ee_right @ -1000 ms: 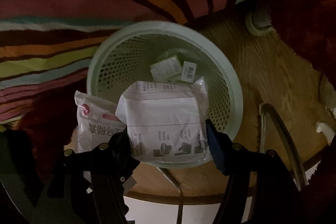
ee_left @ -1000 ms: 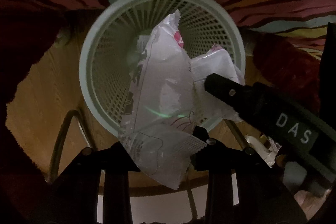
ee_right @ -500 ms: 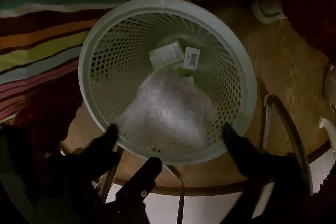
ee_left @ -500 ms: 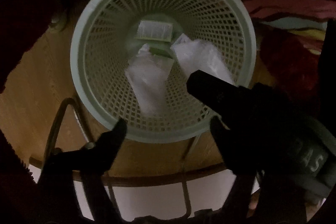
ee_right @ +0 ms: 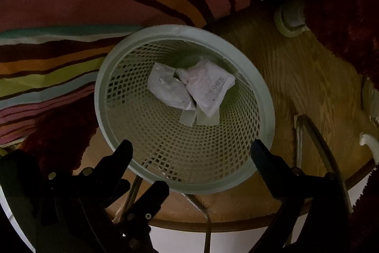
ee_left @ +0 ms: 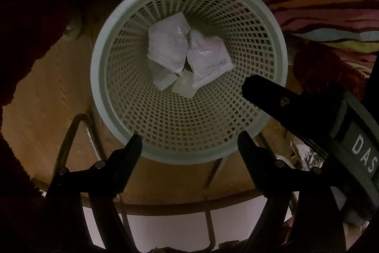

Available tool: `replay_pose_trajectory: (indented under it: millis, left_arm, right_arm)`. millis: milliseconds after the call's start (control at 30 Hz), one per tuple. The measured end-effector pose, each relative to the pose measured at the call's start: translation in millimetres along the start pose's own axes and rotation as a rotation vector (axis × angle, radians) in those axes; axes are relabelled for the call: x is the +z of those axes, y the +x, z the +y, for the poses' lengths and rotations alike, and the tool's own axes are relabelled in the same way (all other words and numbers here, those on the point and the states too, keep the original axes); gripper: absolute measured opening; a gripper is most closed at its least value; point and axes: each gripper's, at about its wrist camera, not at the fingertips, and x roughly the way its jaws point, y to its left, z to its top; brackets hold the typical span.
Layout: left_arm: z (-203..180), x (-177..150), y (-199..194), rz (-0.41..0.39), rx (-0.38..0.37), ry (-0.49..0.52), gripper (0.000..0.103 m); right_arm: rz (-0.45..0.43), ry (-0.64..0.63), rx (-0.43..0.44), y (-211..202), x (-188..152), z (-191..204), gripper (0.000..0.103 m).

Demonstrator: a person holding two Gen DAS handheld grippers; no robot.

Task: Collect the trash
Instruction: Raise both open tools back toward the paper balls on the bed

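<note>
A pale green mesh wastebasket (ee_left: 94, 68) (ee_right: 99, 96) stands on the floor right under both grippers. At its bottom lie two white plastic packets, one to the left (ee_left: 165, 46) (ee_right: 168, 89) and one to the right (ee_left: 208, 61) (ee_right: 208, 87), on top of smaller scraps. My left gripper (ee_left: 189, 140) hangs open above the basket's near rim with nothing between its fingers. My right gripper (ee_right: 191, 148) is open wide over the near rim, also with nothing in it. One right finger (ee_left: 260, 91) reaches in over the rim in the left wrist view.
The basket sits on a wooden floor (ee_right: 296, 77) beside a striped rug (ee_right: 71, 4) and a dark red shaggy rug (ee_left: 327, 68). Thin metal legs (ee_right: 315, 139) stand close by. A round pale foot (ee_right: 289, 18) and crumpled foil (ee_left: 308, 155) lie nearby.
Both grippers were shut on white packets over the basket. They have opened, and the packets have fallen to the bottom of the basket.
</note>
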Motion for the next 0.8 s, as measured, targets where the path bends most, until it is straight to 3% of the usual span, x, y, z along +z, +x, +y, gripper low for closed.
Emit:
replay_pose_trajectory:
  millis: [800]
  left_arm:
    - [10, -16, -48, -0.164, -0.020, 0.000, 0.081]
  right_arm:
    - [-0.169, -0.070, 0.022, -60, -24, 7, 0.095]
